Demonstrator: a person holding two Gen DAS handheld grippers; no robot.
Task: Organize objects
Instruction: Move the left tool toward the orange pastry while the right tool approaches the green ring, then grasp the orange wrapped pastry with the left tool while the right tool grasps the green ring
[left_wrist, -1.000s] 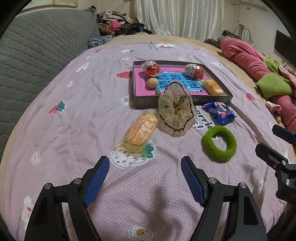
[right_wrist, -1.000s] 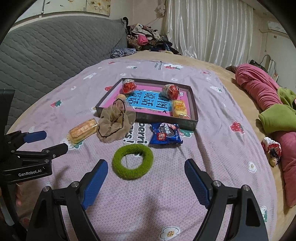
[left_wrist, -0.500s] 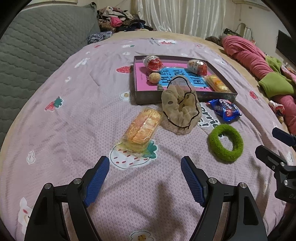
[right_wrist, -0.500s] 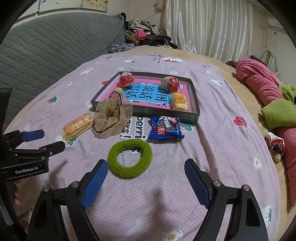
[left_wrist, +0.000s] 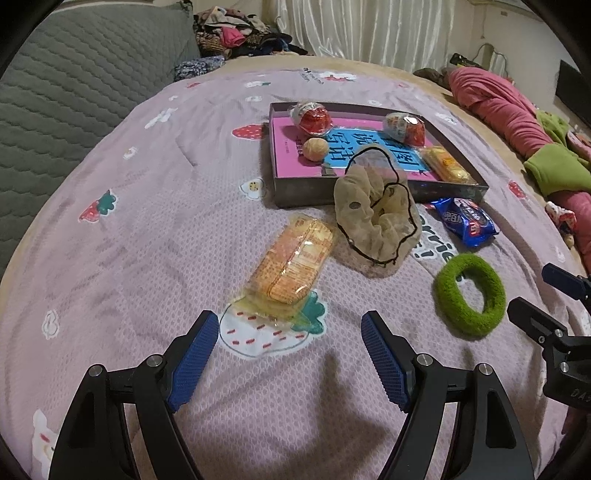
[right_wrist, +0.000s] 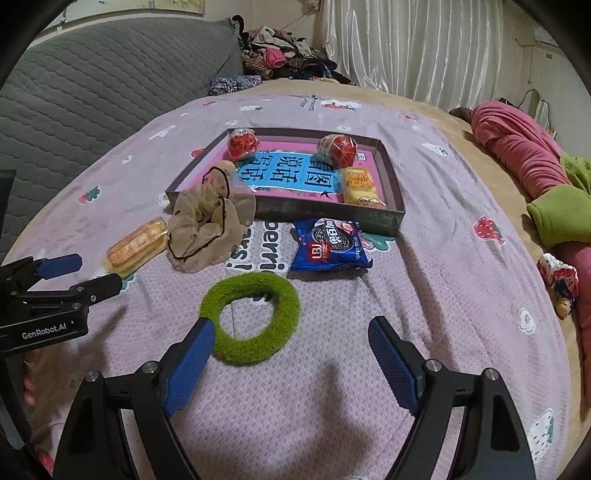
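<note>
Fuzzy green scrunchie (right_wrist: 250, 319) — glossy plastic cookie packet (right_wrist: 330, 245) — seemingly textured cloth bedspread (left_wrist: 155, 229)

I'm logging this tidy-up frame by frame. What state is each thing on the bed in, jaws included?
Left gripper: jaws open, empty.
Right gripper: jaws open, empty.
Shallow dark rectangular tray: holds wrapped snacks.
Fuzzy green ring scrunchie: flat on bedspread.
Sheer beige scrunchie: crumpled against tray wall.
Blue cookie packet: sealed, outside tray.
Clear-wrapped orange cracker pack: sealed, outside tray.
</note>
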